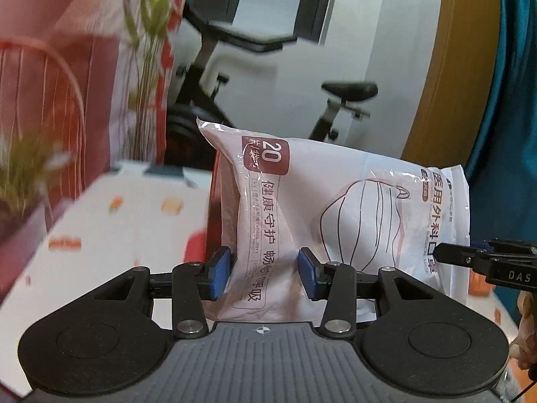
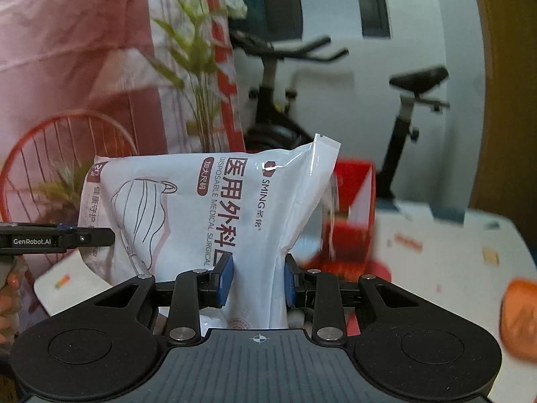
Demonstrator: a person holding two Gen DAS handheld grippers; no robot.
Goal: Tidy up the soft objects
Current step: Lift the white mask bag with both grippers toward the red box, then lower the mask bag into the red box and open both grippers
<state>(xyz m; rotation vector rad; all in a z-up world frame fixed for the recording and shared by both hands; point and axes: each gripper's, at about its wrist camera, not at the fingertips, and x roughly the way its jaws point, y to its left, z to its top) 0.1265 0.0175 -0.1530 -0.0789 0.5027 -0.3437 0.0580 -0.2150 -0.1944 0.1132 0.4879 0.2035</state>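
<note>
Together, both grippers pinch one white plastic pack of surgical masks (image 1: 335,208), lifted above the white patterned tablecloth (image 1: 117,221). Left gripper (image 1: 265,273): its blue pads (image 1: 220,270) stand partly apart, pressing into the pack's end beside a maroon "20" badge. Right gripper (image 2: 258,282): its pads (image 2: 225,278) sit closer together, squeezing the opposite, crumpled end. Printing reads "SMING" and "DISPOSABLE MEDICAL SURGICAL", with Chinese characters and a mask drawing. One gripper body shows "GenRobot.AI", the other "DAS".
</note>
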